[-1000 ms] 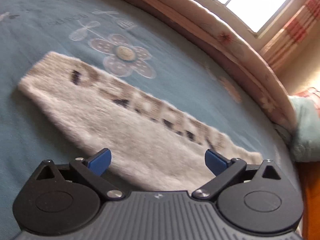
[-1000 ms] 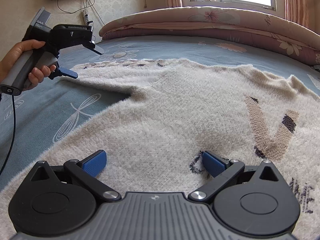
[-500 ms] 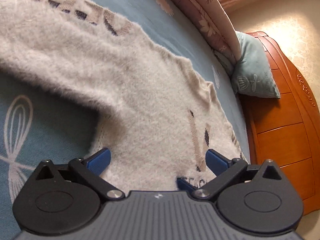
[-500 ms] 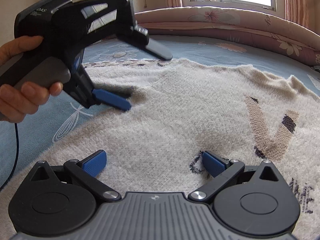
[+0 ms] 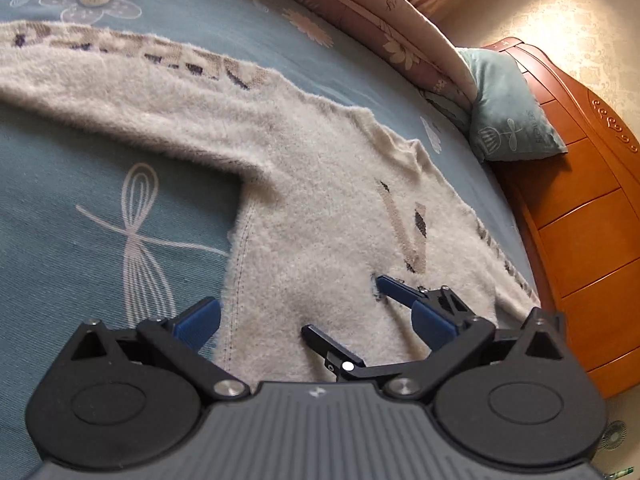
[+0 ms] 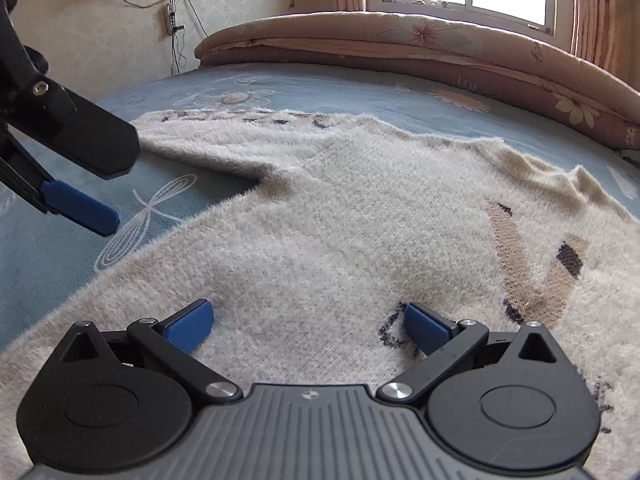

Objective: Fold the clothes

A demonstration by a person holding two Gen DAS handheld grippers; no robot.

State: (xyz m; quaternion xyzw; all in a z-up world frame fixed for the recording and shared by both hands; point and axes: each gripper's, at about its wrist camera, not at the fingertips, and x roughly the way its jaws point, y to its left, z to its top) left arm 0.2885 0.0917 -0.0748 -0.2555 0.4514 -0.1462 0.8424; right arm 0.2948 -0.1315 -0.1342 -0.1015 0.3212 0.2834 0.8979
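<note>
A blue bedsheet (image 6: 360,84) printed with pale flowers and dragonflies covers the bed, with a rolled floral quilt (image 6: 440,40) along its far edge. Spread flat on the sheet lies the sweater (image 6: 360,232), a cream, fuzzy knit with a brown and dark V-shaped motif on its right part. One sleeve (image 5: 120,84) stretches away to the far left, edged with brown and navy lettering. A teal pillow (image 5: 508,108) leans against the glossy orange wooden headboard (image 5: 580,220) at the right. The right gripper (image 6: 306,326) hovers low over the sweater body, its ribbed blue pads spread wide, holding nothing. The left gripper (image 5: 316,320) is near the sweater's left side seam, likewise spread wide and empty.
</note>
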